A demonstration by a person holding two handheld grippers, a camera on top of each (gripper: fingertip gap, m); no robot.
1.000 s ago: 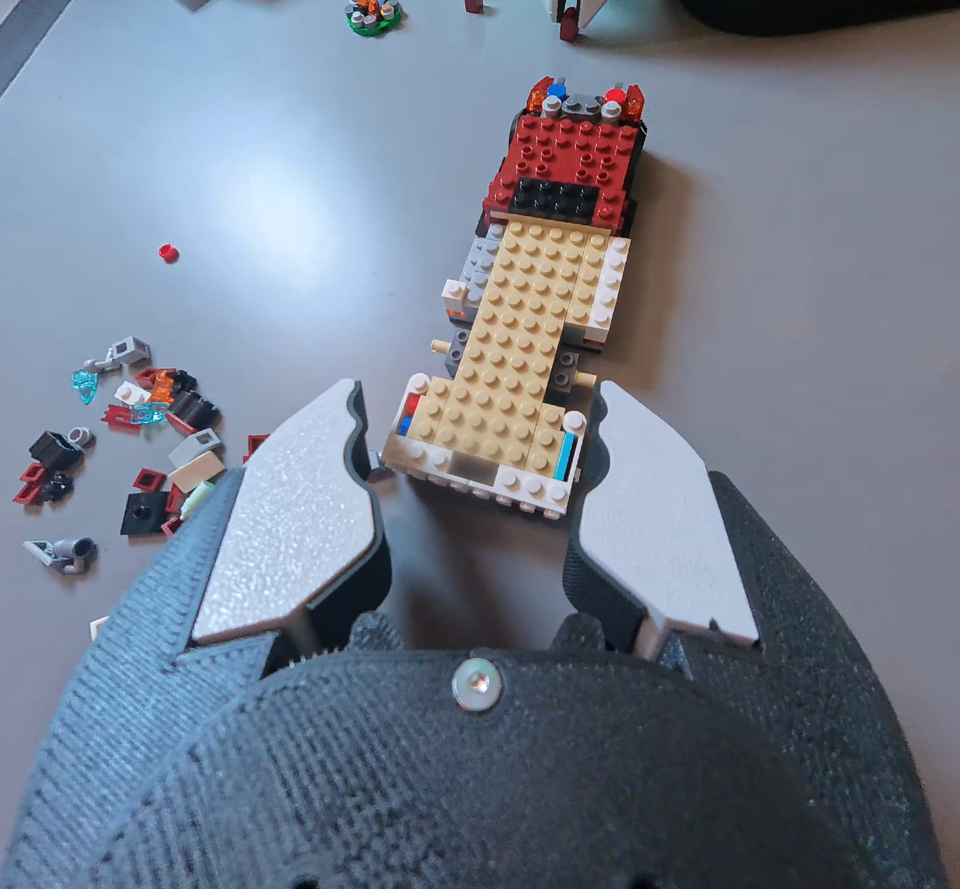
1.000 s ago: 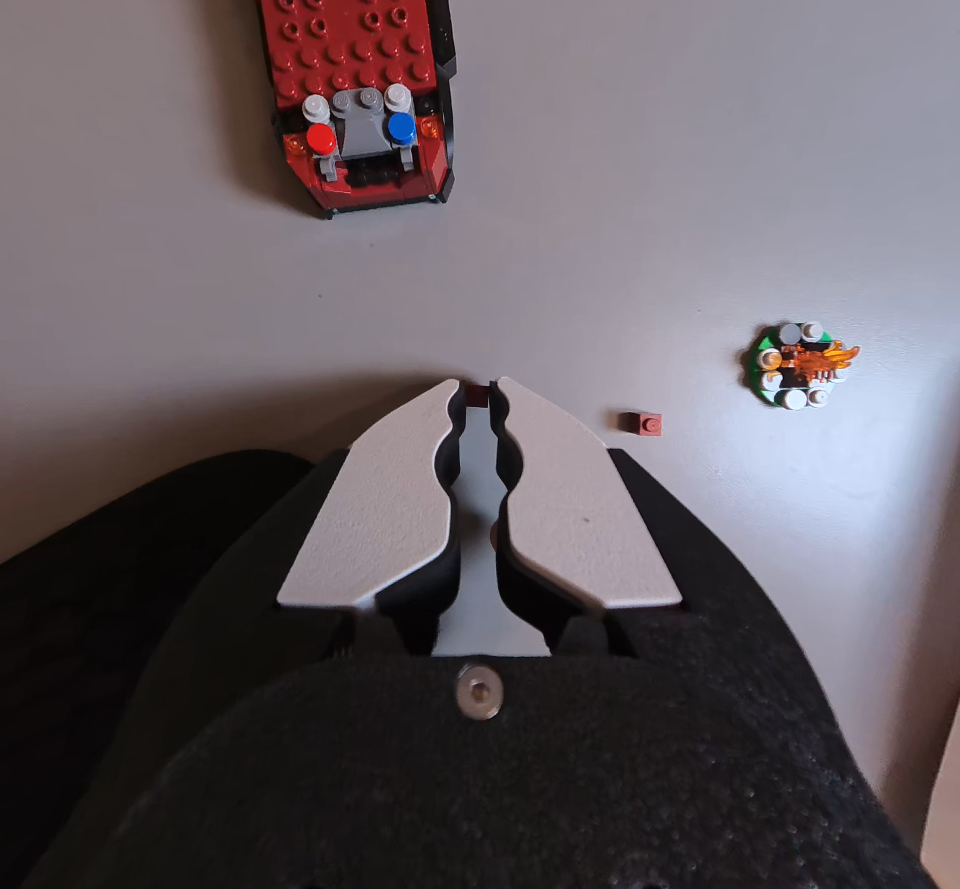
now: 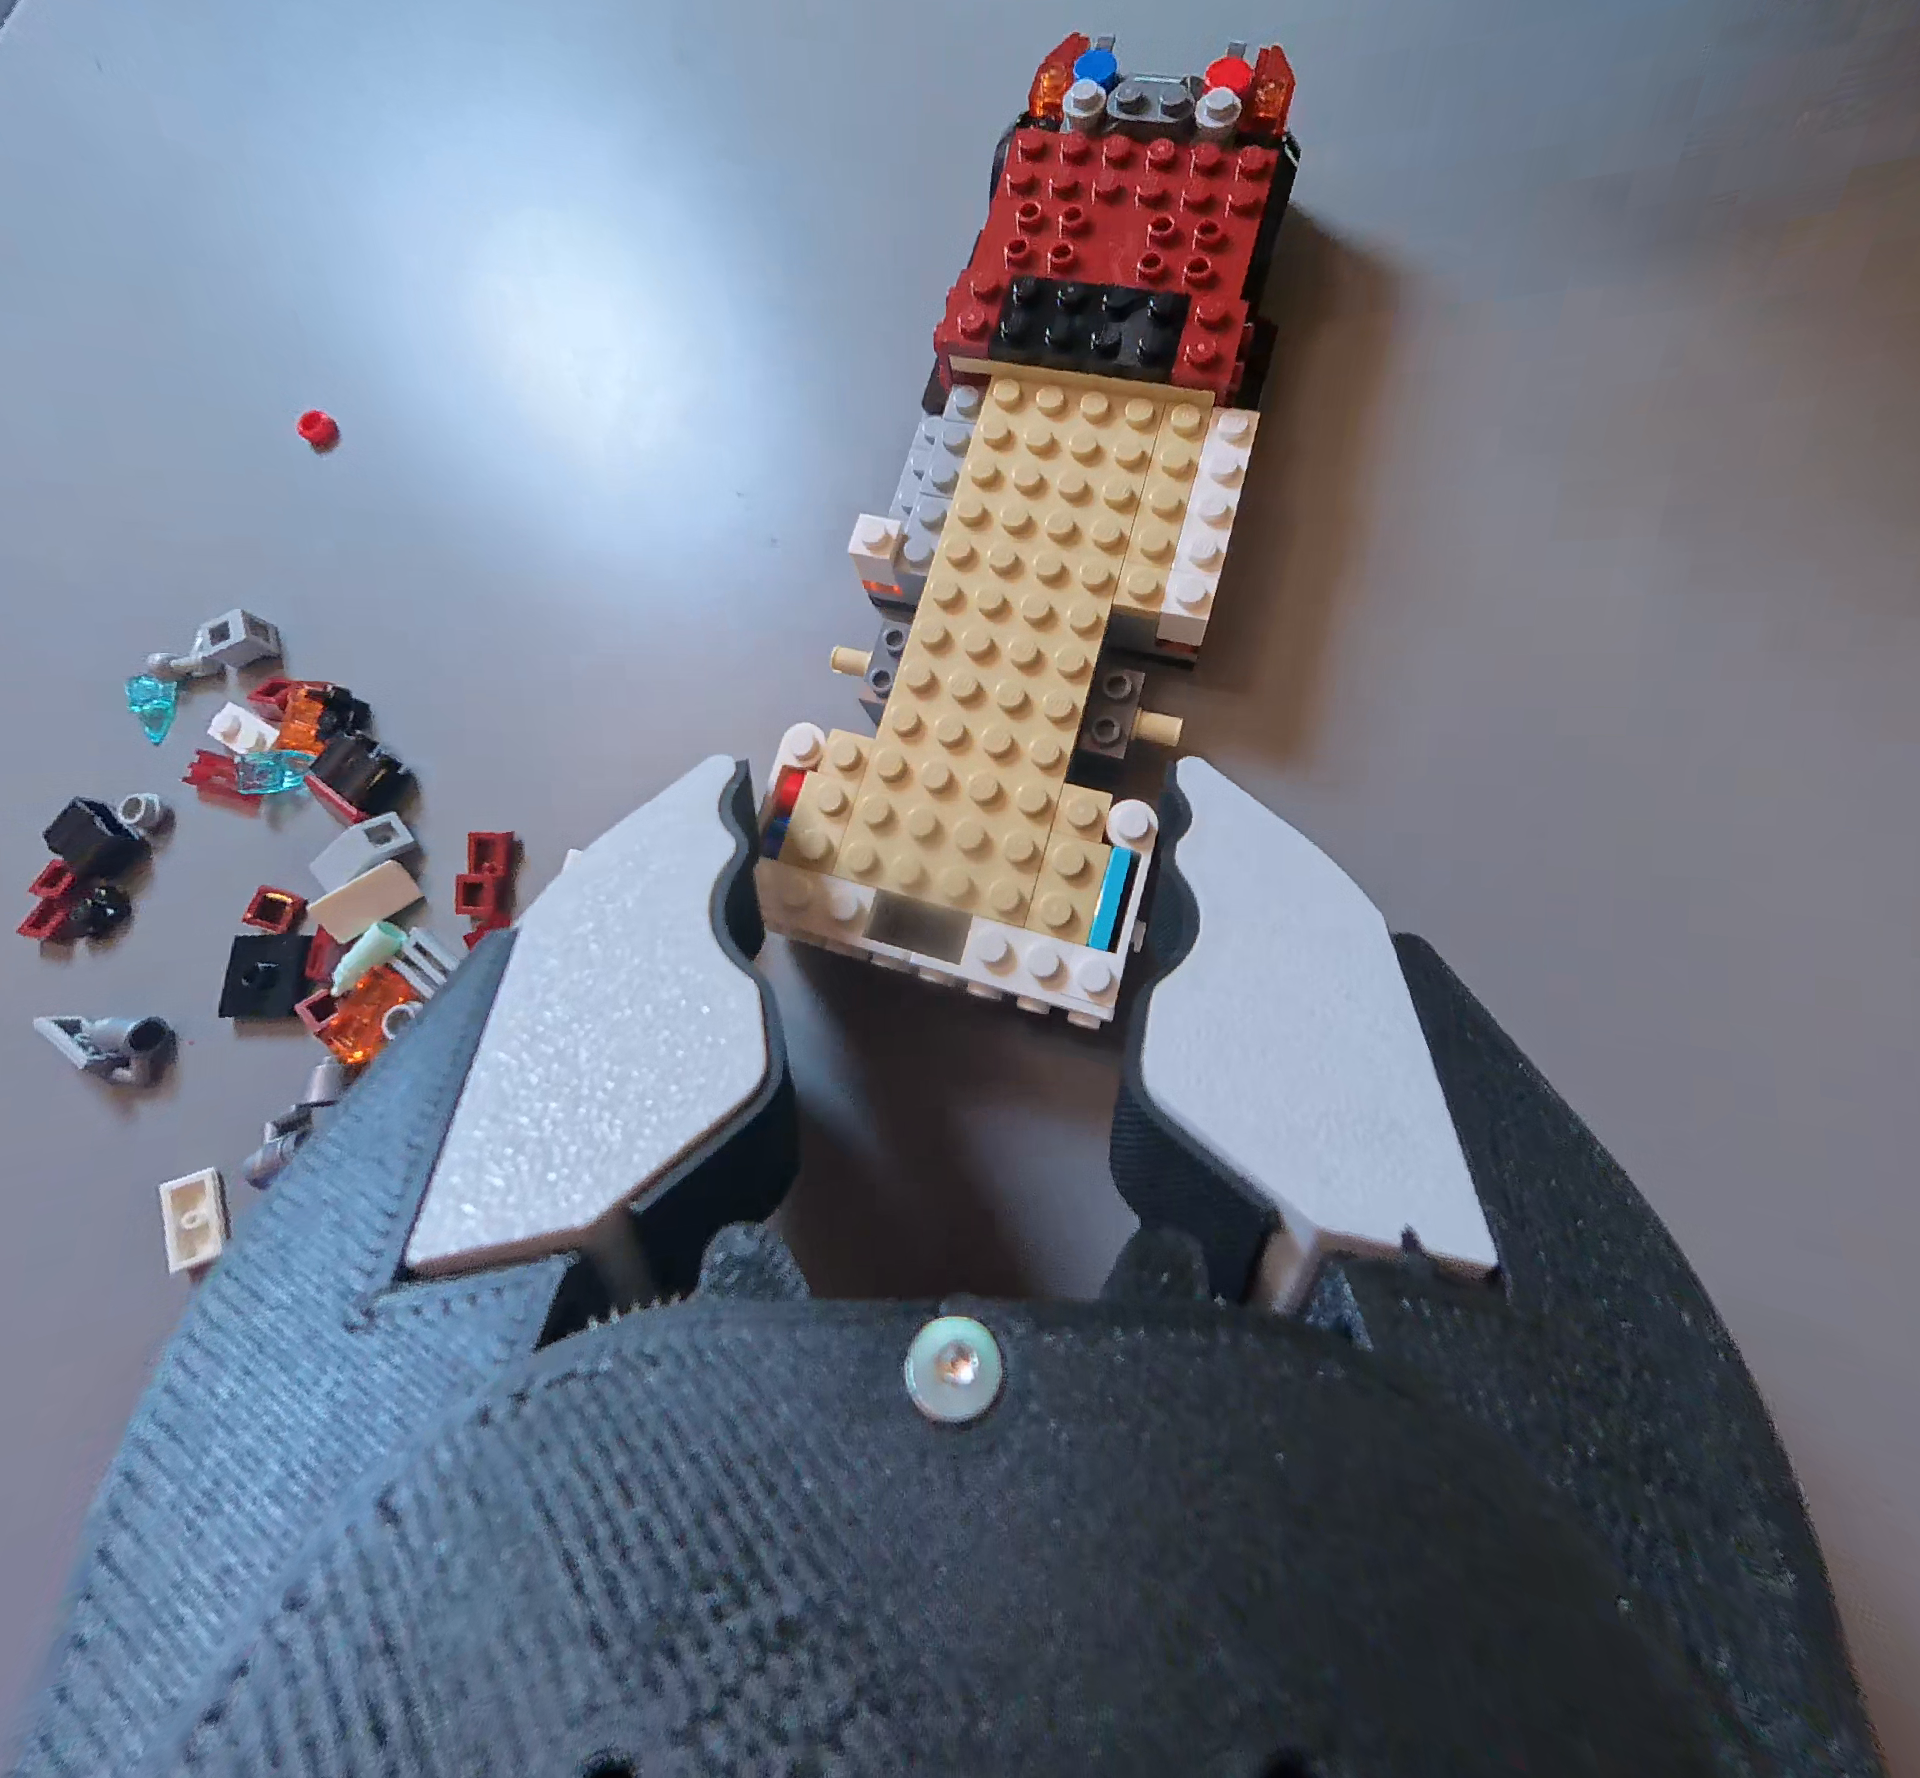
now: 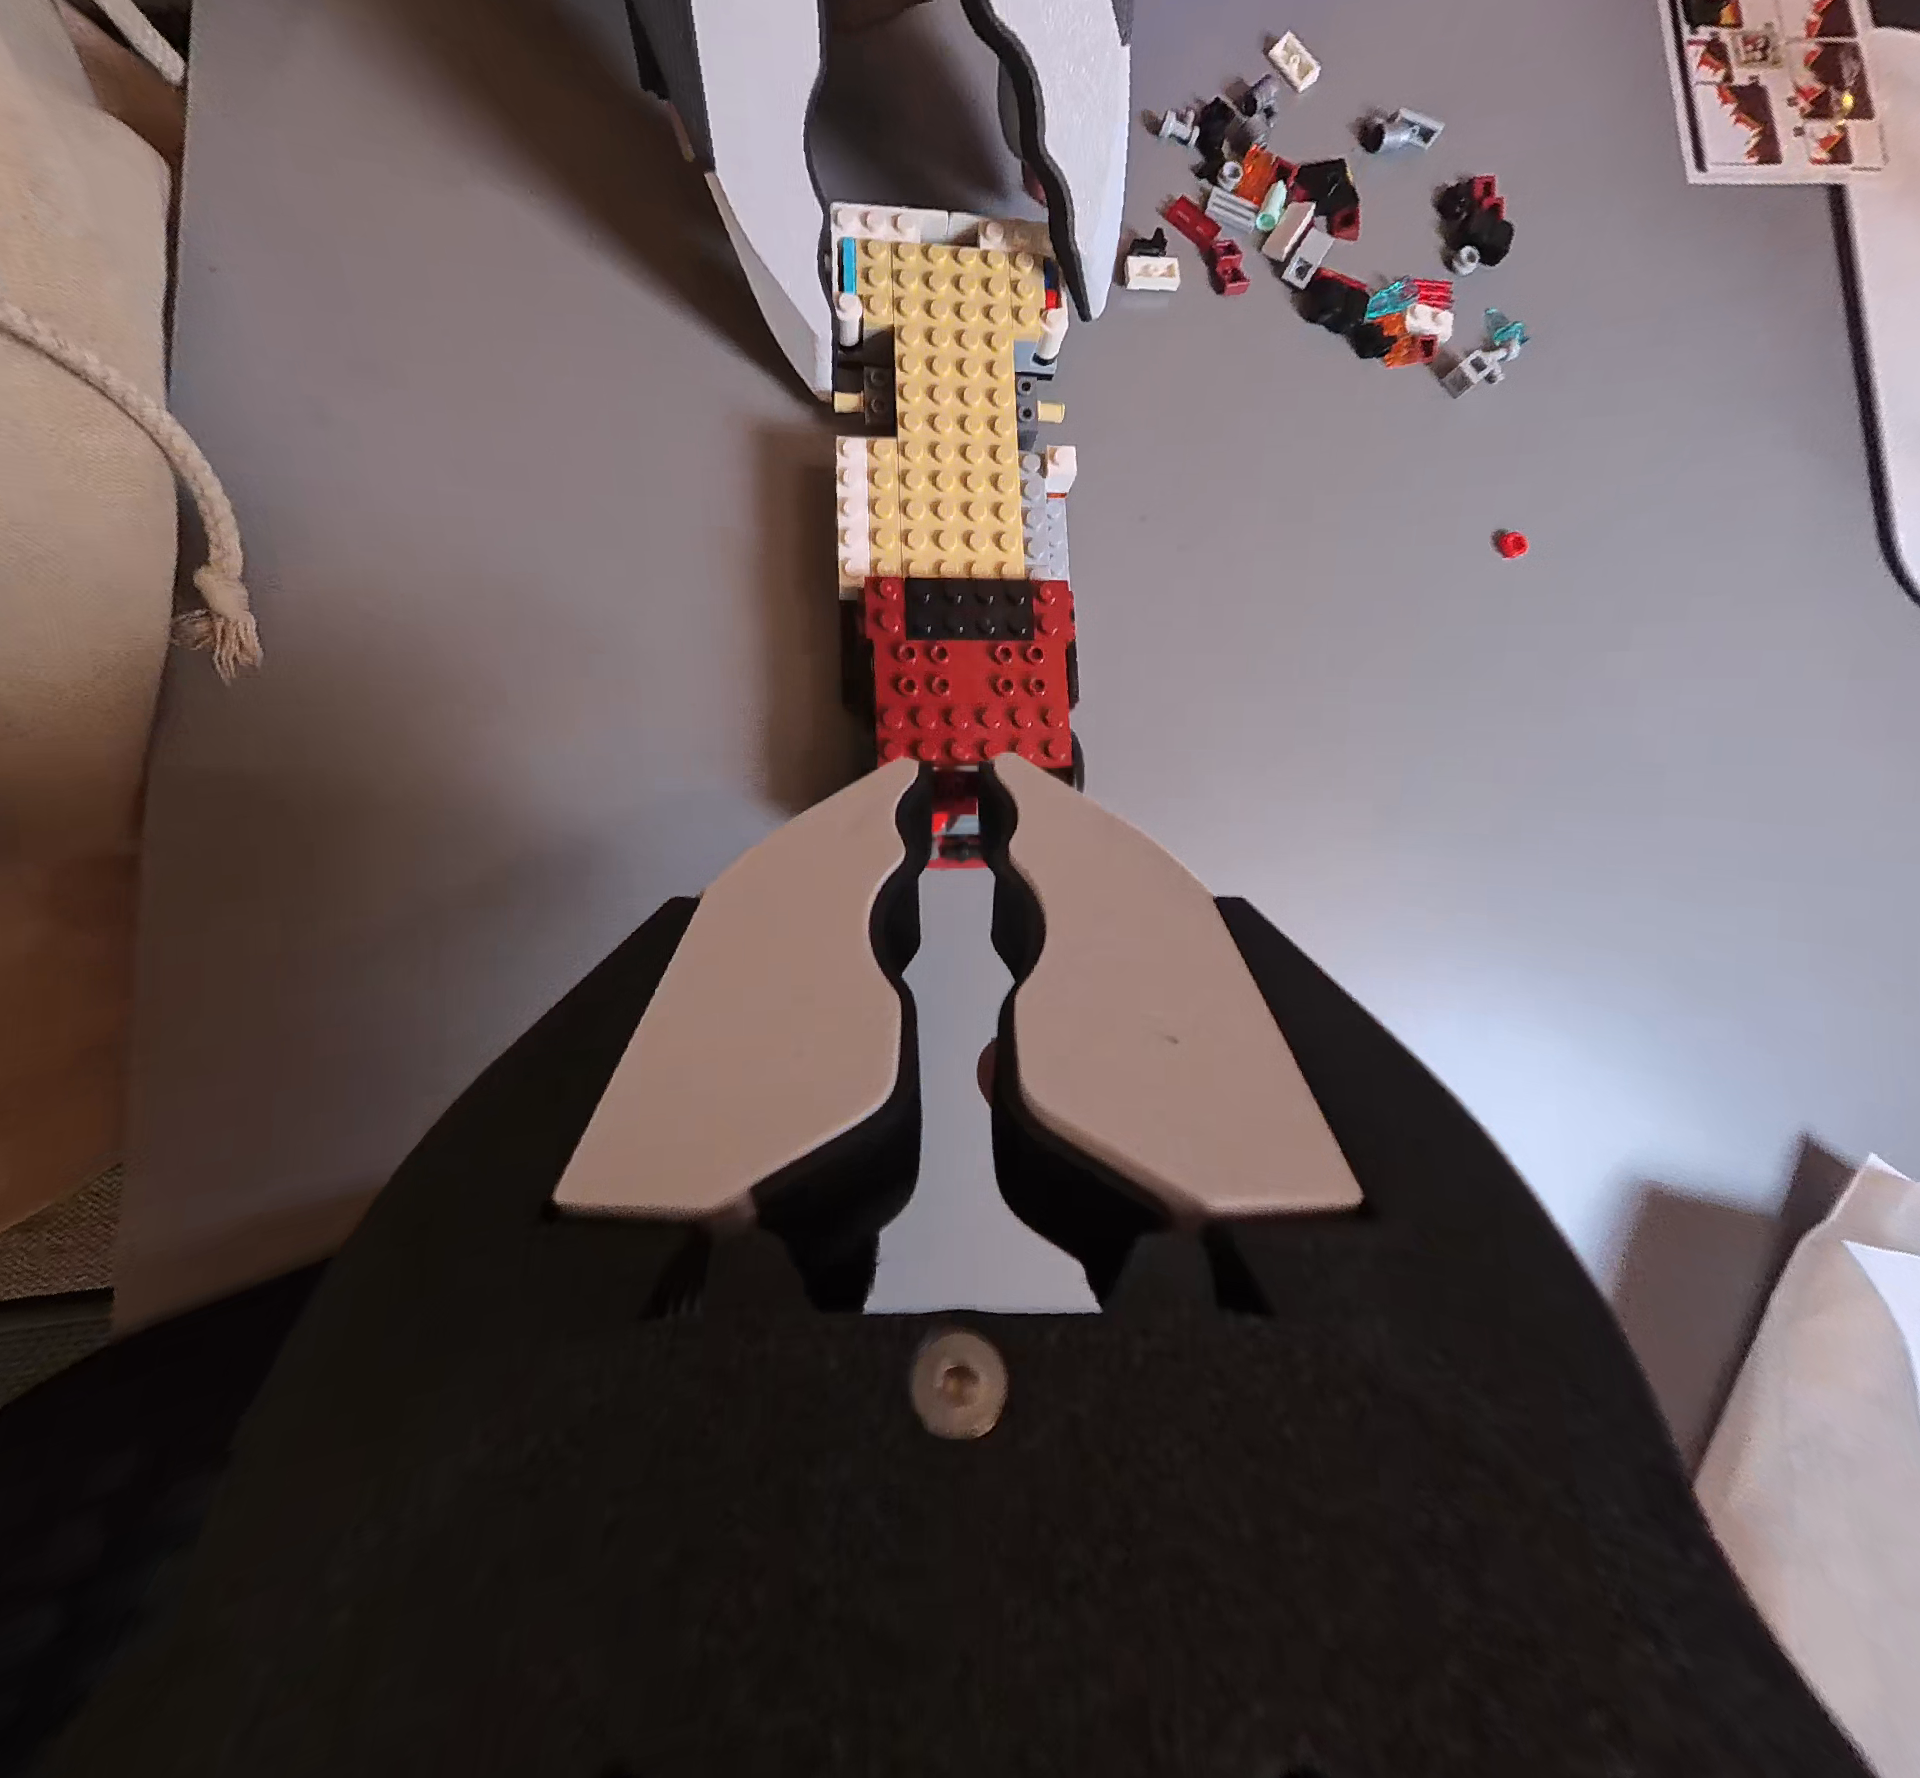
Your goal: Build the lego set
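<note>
On grey table (image 3: 520,274) | brick truck (image 3: 1049,606) lies between both grippers | left gripper (image 3: 951,855) wide, pads against its white tail's sides | right gripper (image 4: 956,778) near-closed, pinching small red piece (image 4: 954,793) at cab nose | loose bricks (image 3: 260,845) beside left

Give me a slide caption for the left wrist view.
Left gripper straddling the near end of a tan-and-red brick-built vehicle.

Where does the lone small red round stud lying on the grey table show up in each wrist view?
Left wrist view: red round stud at left, above the pile of loose pieces.
Right wrist view: red round stud at right, below that pile.
Shared landmark: the brick vehicle with its tan deck and dark red end, mid-table in both.
</note>
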